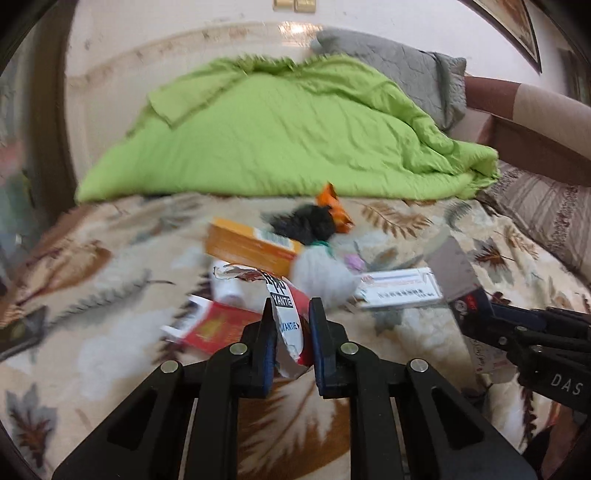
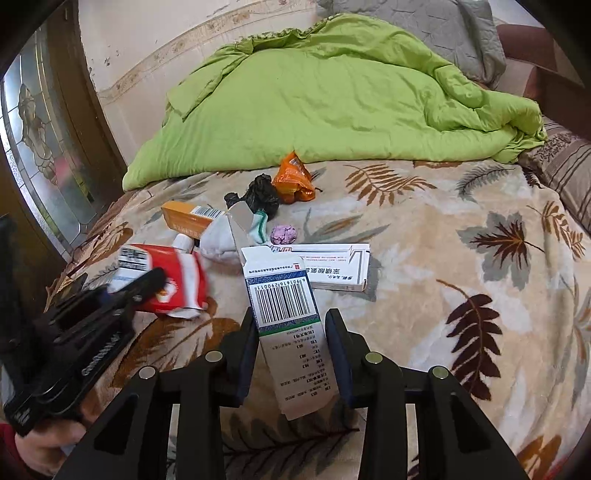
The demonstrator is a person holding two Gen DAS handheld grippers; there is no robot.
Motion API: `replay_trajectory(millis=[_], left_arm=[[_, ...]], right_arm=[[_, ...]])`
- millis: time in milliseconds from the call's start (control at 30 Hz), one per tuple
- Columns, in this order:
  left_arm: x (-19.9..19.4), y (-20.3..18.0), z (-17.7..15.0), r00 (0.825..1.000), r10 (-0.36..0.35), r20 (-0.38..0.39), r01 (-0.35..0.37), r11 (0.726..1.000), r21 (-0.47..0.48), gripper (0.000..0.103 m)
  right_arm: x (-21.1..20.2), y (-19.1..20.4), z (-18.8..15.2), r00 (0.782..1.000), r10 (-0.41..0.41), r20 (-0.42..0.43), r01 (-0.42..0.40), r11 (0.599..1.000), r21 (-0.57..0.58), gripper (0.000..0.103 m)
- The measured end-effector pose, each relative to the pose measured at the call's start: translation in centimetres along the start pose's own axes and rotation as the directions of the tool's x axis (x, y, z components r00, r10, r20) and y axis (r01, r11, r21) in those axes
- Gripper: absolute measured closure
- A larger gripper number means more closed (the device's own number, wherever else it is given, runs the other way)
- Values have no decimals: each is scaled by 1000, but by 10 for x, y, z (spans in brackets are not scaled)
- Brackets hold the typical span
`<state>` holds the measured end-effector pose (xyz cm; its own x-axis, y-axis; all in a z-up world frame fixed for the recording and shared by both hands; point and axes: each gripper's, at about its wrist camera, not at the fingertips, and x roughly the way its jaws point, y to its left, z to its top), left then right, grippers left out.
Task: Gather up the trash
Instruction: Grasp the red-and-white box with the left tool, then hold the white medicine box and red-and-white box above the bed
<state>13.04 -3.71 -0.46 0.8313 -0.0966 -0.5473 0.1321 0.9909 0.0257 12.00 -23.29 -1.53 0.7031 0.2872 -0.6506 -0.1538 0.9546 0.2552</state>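
My left gripper (image 1: 291, 308) is shut on a torn red and white carton (image 1: 286, 317), held above the leaf-patterned blanket (image 1: 110, 280). The right wrist view shows that gripper (image 2: 147, 284) at the left with the red carton (image 2: 181, 280). My right gripper (image 2: 291, 321) is shut on a white box with a barcode (image 2: 282, 306), its grey flap standing open. That gripper (image 1: 476, 306) and its box (image 1: 452, 269) also appear at the right of the left wrist view. Several pieces of trash lie beyond: an orange box (image 2: 184, 218), a black bag (image 2: 262, 192), an orange wrapper (image 2: 293, 179).
A long white box (image 2: 332, 269), a purple paper ball (image 2: 283, 234), a white cloth bundle (image 2: 218, 243) and a small white bottle (image 2: 183, 242) lie between the grippers and a green quilt (image 2: 314, 92). A grey pillow (image 2: 443, 33) sits behind the quilt. A glass door (image 2: 40, 140) stands at the left.
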Motion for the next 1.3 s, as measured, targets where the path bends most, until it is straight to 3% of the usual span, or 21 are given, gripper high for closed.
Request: replay_trajectory(millis=[300,800,1300], left_arm=[[-17,1,3,989,142,49,-145,988,59,87],[-17,17,9,974,225,31,-226,974,22,87],[-16,23,8,970,242,16,-242,970,14,87]], right_arm=[[-16,6,-8,999,20,41,-20,1000,6,65],[-9,6,-6,998,48,31,-49,999,13,65],[-8,7,-6,998,57,35,-57,998,13,65]])
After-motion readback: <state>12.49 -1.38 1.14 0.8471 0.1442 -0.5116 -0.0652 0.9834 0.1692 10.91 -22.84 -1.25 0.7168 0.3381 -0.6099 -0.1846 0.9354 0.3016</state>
